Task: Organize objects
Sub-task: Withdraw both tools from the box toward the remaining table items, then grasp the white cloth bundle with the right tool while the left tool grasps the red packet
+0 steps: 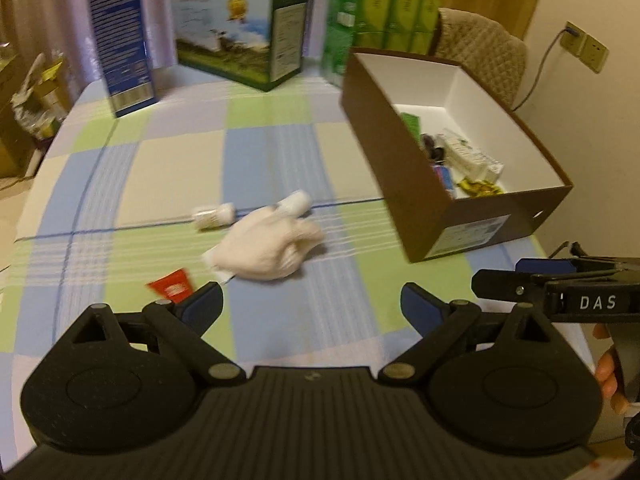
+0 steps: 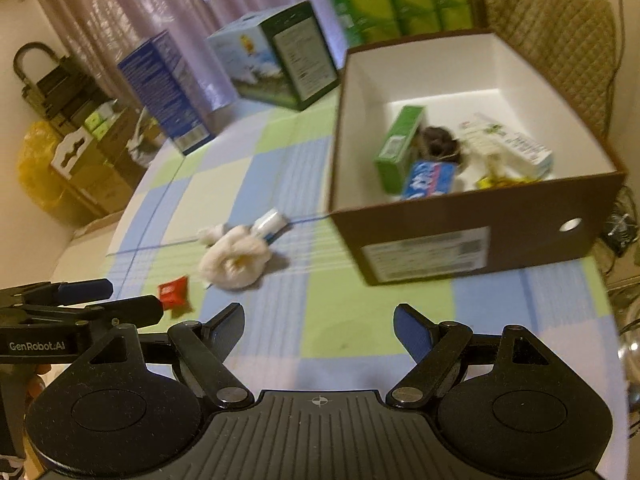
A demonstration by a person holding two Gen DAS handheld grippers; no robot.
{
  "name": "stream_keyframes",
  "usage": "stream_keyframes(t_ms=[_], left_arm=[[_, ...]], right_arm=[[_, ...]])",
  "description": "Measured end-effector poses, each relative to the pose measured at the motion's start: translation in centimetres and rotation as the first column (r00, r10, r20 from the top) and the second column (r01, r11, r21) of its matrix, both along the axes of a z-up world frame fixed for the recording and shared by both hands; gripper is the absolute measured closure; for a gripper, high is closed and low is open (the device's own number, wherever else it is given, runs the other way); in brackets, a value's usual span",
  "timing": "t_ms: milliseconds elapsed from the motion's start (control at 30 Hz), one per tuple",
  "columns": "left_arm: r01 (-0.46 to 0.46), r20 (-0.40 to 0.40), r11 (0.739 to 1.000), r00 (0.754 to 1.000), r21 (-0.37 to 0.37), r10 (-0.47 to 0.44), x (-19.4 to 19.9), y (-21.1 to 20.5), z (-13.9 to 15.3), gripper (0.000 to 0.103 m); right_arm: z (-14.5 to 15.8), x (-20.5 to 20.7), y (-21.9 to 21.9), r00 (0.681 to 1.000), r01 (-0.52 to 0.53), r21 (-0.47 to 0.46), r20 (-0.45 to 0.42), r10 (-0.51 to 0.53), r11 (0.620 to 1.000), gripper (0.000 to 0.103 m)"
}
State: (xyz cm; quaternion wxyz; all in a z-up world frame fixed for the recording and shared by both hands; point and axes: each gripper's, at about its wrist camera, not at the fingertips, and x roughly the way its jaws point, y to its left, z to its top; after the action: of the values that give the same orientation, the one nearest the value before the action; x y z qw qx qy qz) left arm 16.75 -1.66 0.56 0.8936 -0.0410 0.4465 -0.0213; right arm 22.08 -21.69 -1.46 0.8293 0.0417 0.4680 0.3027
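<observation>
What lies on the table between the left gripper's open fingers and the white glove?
Only bare checked tablecloth separates the left gripper from the white glove in the left wrist view; the red packet sits off to the side.

Tablecloth: woven-looking cloth, matt, checked in pale blue, green and cream; white glove near its middle is knitted fabric, rough and soft, beside a small red packet with a slight foil sheen. Brown box toward the right edge is matt cardboard, smooth white inside, paper label on its front; the cartons at the far edge, blue carton and green cartons, look glossy printed card. Left gripper and right gripper: matt black plastic, ribbed base, dull metal pivot pins, blue pads smooth; the chair cover is quilted beige cloth.
</observation>
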Motion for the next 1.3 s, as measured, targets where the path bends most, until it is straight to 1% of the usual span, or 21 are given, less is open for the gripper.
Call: stream_keyframes(t_ms=[133,333,400,533,633,800,933,1100,1300], left_arm=[[-0.032,0.004,0.999,0.999,0.011,0.032,-1.4,2.2,-0.3,0.009],[-0.086,-0.049,0.996,0.995,0.036,0.087,-2.3,5.4,-1.5,0.009],[-0.103,-0.071,0.994,0.992,0.039,0.105,-2.4,6.5,-2.0,0.009],[-0.131,-0.093,0.991,0.987,0.041,0.134,-2.4,8.4,-3.0,0.009],[-0.144,-0.102,0.989,0.984,0.037,0.147,-2.2,9.4,-3.5,0.009],[-0.15,-0.114,0.988,0.981,0.043,0.154,-1.3,10.4,-4.1,0.009],[-0.156,-0.122,0.987,0.98,0.043,0.161,-0.3,11.0,-4.4,0.009],[-0.169,-0.141,0.985,0.975,0.041,0.173,1.0,11.8,-5.1,0.009],[-0.194,-0.165,0.98,0.966,0.04,0.198,2.4,12.6,-6.0,0.009]], right_arm=[[-0.7,-0.8,2.0,0.999,-0.034,0.002,-0.027,0.034,0.999,0.024],[-1.9,-2.1,5.1,0.997,-0.068,-0.004,-0.038,0.068,0.998,0.024],[-2.2,-2.3,6.0,0.996,-0.079,-0.011,-0.032,0.078,0.997,0.024],[-2.8,-2.6,7.9,0.995,-0.104,-0.058,-0.011,0.103,0.993,0.024],[-3.0,-2.6,9.4,0.99,-0.14,-0.075,0.017,0.142,0.987,0.024],[-3.1,-2.2,11.9,0.971,-0.198,-0.116,0.112,0.211,0.973,0.024],[-3.2,-1.1,13.5,0.955,-0.228,-0.131,0.162,0.248,0.965,0.024],[-3.7,0.3,15.4,0.934,-0.272,-0.154,0.195,0.299,0.95,0.024],[-5.3,2.0,17.7,0.91,-0.325,-0.211,0.195,0.366,0.922,0.024]])
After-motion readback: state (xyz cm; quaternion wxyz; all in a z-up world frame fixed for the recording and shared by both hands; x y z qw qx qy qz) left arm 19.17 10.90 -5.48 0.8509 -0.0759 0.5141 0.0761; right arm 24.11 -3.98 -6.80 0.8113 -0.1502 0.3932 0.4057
